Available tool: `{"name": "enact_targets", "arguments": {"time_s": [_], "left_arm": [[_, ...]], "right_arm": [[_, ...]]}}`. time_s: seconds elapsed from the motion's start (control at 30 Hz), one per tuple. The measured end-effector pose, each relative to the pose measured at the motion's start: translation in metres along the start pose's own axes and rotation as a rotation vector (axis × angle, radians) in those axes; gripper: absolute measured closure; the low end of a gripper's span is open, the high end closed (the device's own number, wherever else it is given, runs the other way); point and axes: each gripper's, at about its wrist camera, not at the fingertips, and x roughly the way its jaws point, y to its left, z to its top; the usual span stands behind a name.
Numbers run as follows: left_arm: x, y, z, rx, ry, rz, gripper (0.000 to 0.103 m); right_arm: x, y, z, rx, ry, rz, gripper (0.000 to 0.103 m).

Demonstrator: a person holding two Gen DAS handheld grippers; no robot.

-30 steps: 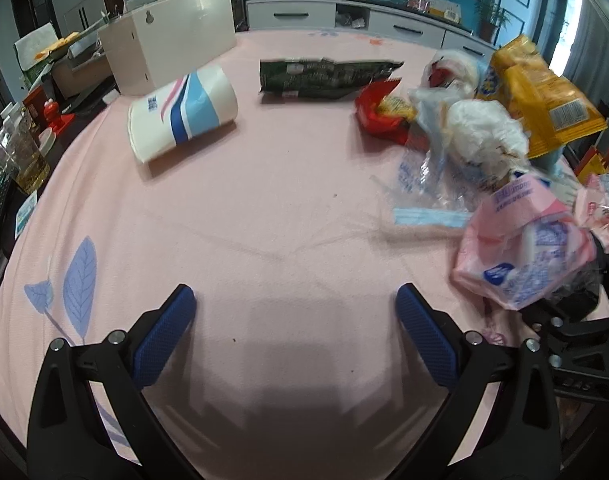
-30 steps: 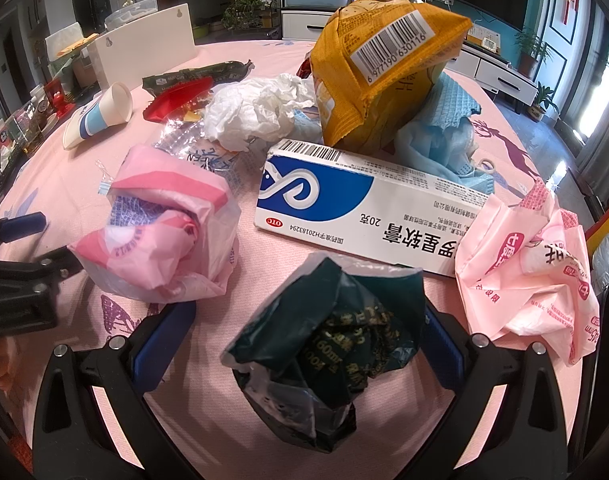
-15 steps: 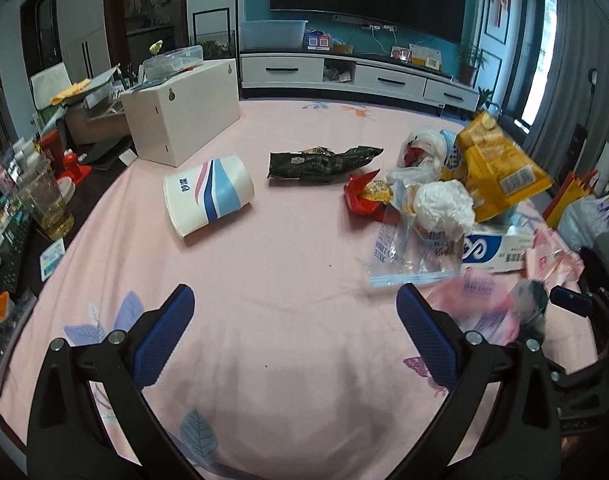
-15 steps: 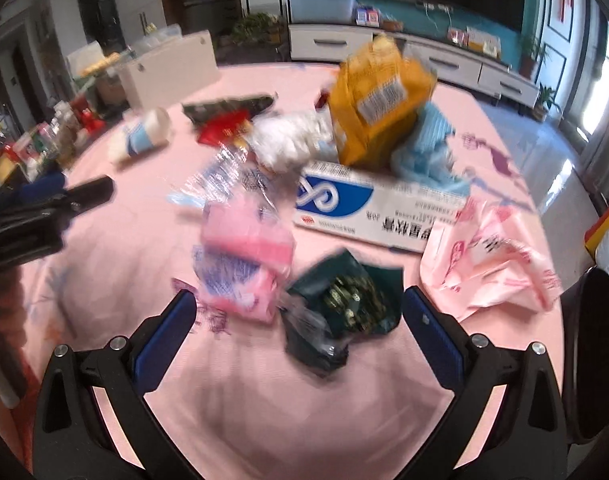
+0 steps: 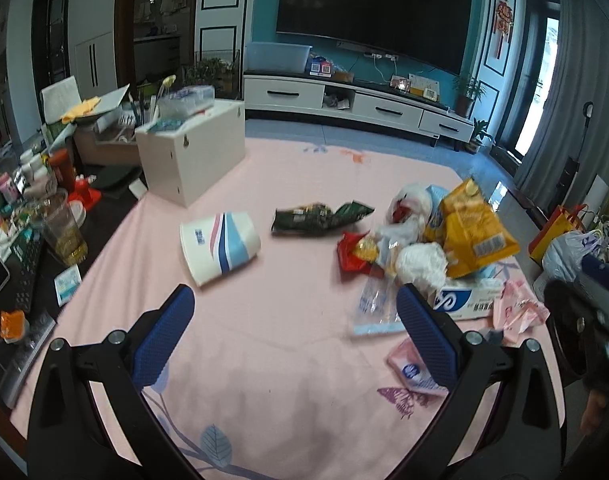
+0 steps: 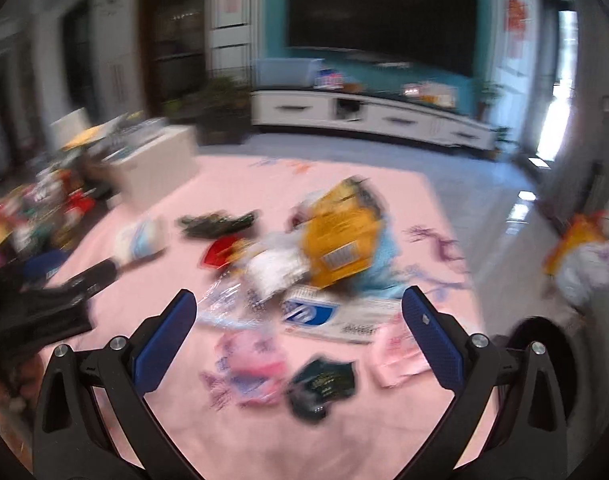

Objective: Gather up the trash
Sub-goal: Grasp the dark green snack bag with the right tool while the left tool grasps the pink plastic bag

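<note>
Trash lies across the pink tablecloth (image 5: 288, 320). A paper cup (image 5: 220, 246) lies on its side, with a dark green wrapper (image 5: 320, 220) to its right. Further right are a red wrapper (image 5: 354, 254), a white tissue wad (image 5: 422, 264), a yellow bag (image 5: 474, 232) and a blue-and-white box (image 5: 464, 306). My left gripper (image 5: 296, 336) hangs open and empty above the cloth. The right wrist view is blurred. There my right gripper (image 6: 300, 336) is open and empty above a pink packet (image 6: 248, 364) and a crumpled dark green bag (image 6: 324, 380).
A white box (image 5: 192, 156) stands at the table's back left, beside a cluttered dark side surface with a glass (image 5: 64, 232). A dark round object (image 6: 540, 344) sits off the right edge. Bags (image 5: 568, 240) lie on the floor to the right.
Both grippers have lifted up and back from the table, so the trash looks smaller and farther off. Both stay open and empty. The trash itself has not moved.
</note>
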Motion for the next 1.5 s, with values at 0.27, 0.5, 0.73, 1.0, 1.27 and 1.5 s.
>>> {"name": "enact_targets", "arguments": {"time_s": [0.27,0.5,0.73,1.0,1.27,1.5], "left_arm": [[-0.003,-0.012,0.031,0.032,0.017,-0.036,0.002],[0.034,-0.003,0.003,-0.056,0.159,-0.161,0.002],[0.057,0.006,-0.020,-0.121,0.219,-0.210,0.005],[0.065,0.005,-0.024,-0.152,0.248,-0.263,0.020],[0.069,-0.004,-0.025,-0.127,0.250,-0.319,0.021],[0.082,-0.023,-0.036,-0.104,0.321,-0.422,0.020]], "right_arm": [[0.010,-0.012,0.019,0.080,-0.004,0.138,0.002],[0.047,-0.035,-0.007,0.212,0.111,0.209,0.002],[0.068,-0.036,-0.026,0.209,0.177,0.167,0.008],[0.072,-0.051,-0.034,0.264,0.205,0.145,0.021],[0.074,-0.071,-0.043,0.328,0.240,0.214,0.021],[0.085,-0.068,-0.049,0.344,0.307,0.233,0.021]]}}
